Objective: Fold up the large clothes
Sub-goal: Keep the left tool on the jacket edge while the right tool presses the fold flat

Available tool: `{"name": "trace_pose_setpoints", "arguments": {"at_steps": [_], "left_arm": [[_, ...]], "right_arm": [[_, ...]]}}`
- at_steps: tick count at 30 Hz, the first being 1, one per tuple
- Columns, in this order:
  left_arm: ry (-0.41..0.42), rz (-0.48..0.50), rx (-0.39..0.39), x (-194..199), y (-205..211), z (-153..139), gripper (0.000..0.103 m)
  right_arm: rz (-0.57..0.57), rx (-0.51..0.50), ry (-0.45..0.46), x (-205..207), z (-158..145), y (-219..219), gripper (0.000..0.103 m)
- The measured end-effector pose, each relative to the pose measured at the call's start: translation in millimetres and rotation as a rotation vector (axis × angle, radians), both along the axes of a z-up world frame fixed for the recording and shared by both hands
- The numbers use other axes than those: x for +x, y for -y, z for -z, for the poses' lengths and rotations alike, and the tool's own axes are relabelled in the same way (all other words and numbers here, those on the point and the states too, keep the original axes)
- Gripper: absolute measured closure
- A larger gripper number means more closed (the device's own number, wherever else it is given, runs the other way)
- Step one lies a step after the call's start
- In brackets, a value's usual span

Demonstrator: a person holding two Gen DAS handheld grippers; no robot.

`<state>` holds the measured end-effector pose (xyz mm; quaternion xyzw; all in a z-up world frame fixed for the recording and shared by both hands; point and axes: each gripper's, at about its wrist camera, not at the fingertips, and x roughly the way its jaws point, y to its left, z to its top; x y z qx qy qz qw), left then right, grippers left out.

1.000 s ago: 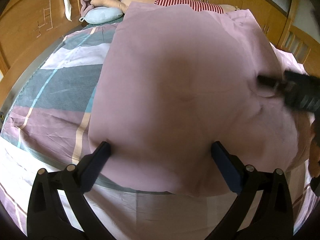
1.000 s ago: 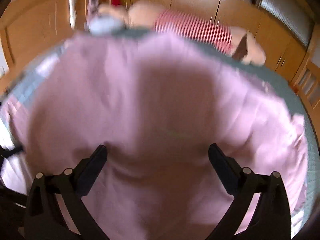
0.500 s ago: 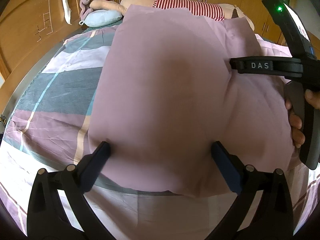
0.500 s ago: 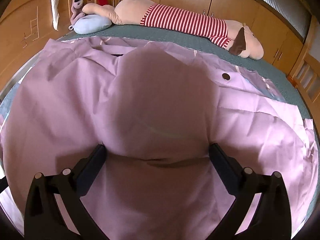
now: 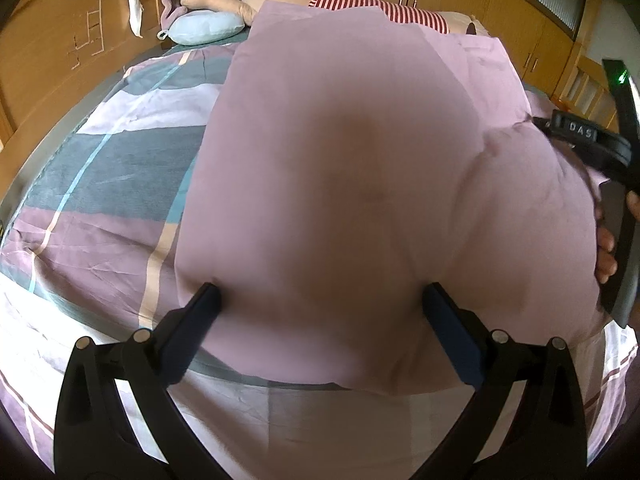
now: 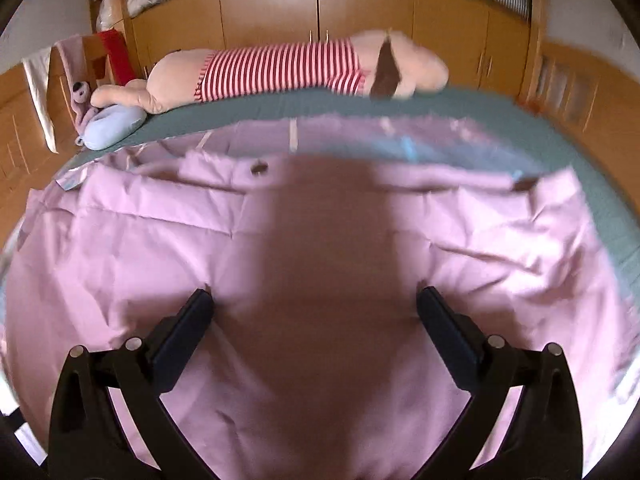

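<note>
A large pink cloth [image 5: 340,168] lies spread on the bed, over a striped quilt [image 5: 116,184]; it fills the right wrist view [image 6: 320,280] too. My left gripper [image 5: 320,300] is open, its fingers wide apart just above the cloth's near edge, holding nothing. My right gripper [image 6: 314,300] is open above the cloth's middle, empty. The right tool's body [image 5: 616,168] and the hand holding it show at the right edge of the left wrist view.
A long plush toy in a red-striped top [image 6: 280,68] and a pale blue cushion [image 6: 114,128] lie along the far side of the bed. Wooden cupboards [image 6: 360,20] stand behind. A wooden headboard [image 5: 60,40] is at left.
The right gripper has lifted and tilted up, so its view now reaches the far edge of the cloth and the plush toy. The left gripper has barely moved.
</note>
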<state>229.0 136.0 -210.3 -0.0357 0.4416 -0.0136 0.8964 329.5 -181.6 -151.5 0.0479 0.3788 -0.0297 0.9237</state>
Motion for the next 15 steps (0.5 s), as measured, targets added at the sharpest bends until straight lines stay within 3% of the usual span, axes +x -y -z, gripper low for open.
{"name": "trace_pose_setpoints", "arguments": {"at_steps": [15], "left_arm": [[0.001,-0.003,0.006,-0.9,3.4,1.5,0.002]], "right_arm": [[0.001,-0.032,0.020,-6.7,8.0,-7.5,0.001]]}}
